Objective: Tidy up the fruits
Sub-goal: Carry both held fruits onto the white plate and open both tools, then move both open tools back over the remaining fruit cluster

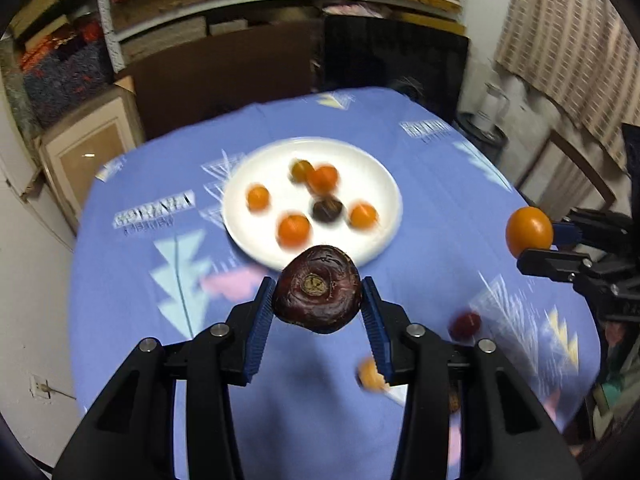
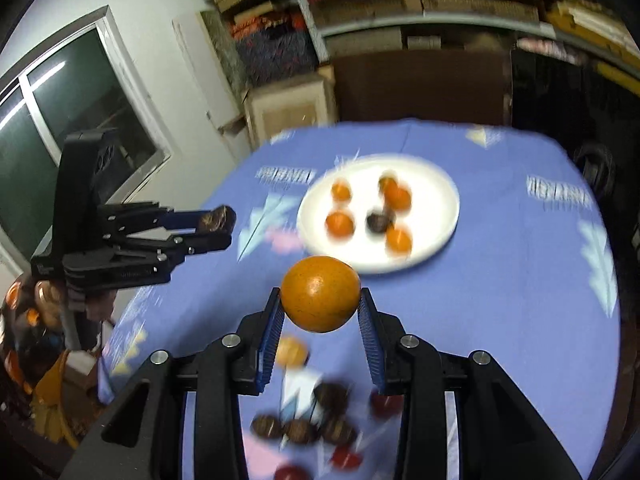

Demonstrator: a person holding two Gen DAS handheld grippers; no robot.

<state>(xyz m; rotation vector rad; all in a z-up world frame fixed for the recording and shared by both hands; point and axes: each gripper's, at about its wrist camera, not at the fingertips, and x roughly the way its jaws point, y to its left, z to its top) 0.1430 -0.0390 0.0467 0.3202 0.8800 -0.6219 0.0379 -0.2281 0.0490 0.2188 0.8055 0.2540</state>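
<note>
1. The bench (image 1: 132, 320), under a blue patterned cloth, fills both views.
2. The white plate (image 1: 372, 168) sits near the middle of the bench and holds five orange fruits and one dark one, all blurred.
3. The left claw (image 1: 318, 300) is closed on a dark fruit (image 1: 318, 290), its blue pads pressing the fruit's two sides; the fruit hangs in the air just short of the plate's near rim.
4. The right claw (image 2: 320, 304) is clamped on an orange (image 2: 320, 294), also held clear of the cloth and short of the plate.
5. Loose fruits (image 2: 304, 428), dark and red, lie on the cloth near the right claw, with one small orange fruit (image 2: 292, 352) beside them.
6. Step in hand, as I judge it: both picked fruits are being carried toward the plate.
7. The next move calls for bringing each claw over a bare patch of plate, lowering until the fruit nearly rests, then opening gently, since round fruit may roll off or knock the others.
</note>
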